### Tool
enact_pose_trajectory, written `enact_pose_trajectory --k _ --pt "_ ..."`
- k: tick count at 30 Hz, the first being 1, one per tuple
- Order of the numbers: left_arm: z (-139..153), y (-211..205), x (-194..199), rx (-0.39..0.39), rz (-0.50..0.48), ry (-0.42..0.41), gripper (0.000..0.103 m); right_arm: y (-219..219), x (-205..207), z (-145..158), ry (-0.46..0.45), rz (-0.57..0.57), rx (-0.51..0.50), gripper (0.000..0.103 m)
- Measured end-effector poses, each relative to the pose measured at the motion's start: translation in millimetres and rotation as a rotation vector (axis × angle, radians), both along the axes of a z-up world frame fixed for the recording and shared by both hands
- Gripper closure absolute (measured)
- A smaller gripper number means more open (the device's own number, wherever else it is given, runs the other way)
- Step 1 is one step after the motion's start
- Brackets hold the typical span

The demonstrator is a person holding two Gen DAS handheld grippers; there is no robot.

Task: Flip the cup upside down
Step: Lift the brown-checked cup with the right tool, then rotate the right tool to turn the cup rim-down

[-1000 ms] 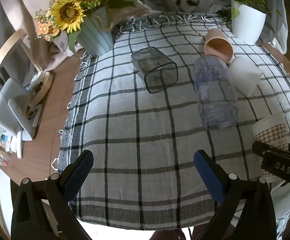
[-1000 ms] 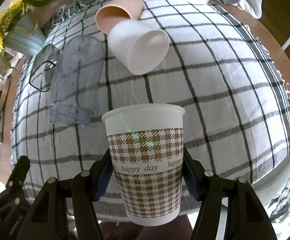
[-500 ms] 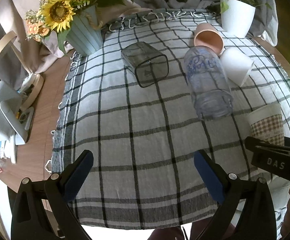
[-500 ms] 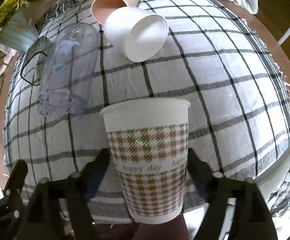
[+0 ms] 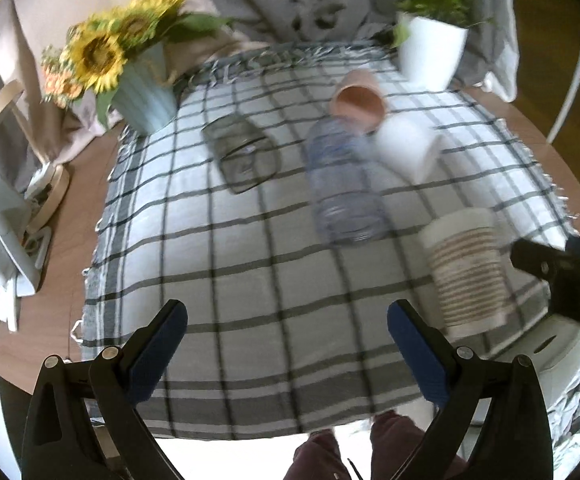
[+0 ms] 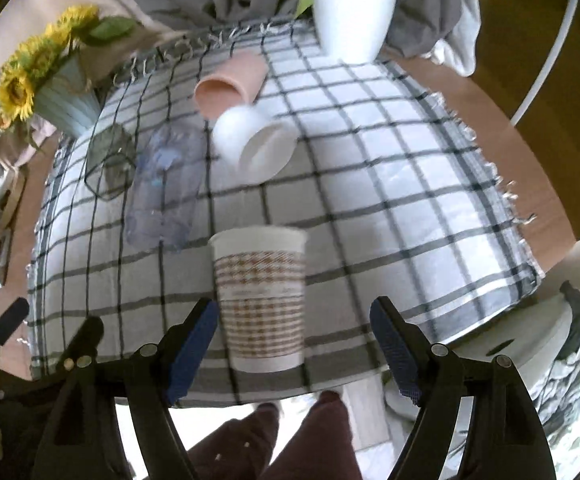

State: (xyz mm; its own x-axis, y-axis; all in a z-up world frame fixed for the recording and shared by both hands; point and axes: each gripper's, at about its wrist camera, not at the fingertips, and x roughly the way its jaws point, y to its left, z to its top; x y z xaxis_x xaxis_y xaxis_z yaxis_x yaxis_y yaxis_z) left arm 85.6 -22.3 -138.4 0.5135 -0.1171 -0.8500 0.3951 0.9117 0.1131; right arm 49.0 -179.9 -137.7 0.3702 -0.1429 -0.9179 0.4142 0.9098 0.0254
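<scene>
A white paper cup with a brown houndstooth band (image 6: 261, 300) stands upside down, wide rim at the top of the image, near the table's front edge; it also shows in the left wrist view (image 5: 466, 270). My right gripper (image 6: 294, 350) is open, its blue pads apart on either side of the cup's narrow end, not touching it. My left gripper (image 5: 288, 354) is open and empty over the front of the checked cloth (image 5: 250, 264). Both views are motion-blurred.
Lying on the cloth are a clear plastic cup (image 5: 344, 188), a dark glass tumbler (image 5: 242, 156), a pink cup (image 5: 358, 98) and a white cup (image 5: 406, 152). A sunflower vase (image 5: 142, 92) stands back left, a white plant pot (image 5: 430, 54) back right.
My right gripper has opened and let go of the houndstooth cup, pulling back toward me. Both cameras have drawn back and tilted, showing more of the table.
</scene>
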Motion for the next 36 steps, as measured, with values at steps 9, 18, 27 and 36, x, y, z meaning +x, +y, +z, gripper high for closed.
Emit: enact_pose_trajectory --k 9,18,27,36 --pt "-0.4 -50.0 -40.7 -0.075 -0.083 -0.037 0.002 -55.5 -16.0 17.3 -0.003 0.015 -0.046 0.025" --pt "-23.1 -86.7 -67.4 -0.094 -0.056 -0.094 0.002 -93.2 -16.8 18.0 0.029 0.083 -0.136 0.025" --pt "-54.5 -99.3 -71.3 -0.113 0.004 -0.088 0.015 -105.7 -17.3 -5.9 0.089 0.141 -0.196 0.025" --pt "-68.6 -101.5 -71.0 -0.116 0.039 -0.080 0.026 -111.0 -22.3 -24.9 0.136 0.152 -0.179 0.025"
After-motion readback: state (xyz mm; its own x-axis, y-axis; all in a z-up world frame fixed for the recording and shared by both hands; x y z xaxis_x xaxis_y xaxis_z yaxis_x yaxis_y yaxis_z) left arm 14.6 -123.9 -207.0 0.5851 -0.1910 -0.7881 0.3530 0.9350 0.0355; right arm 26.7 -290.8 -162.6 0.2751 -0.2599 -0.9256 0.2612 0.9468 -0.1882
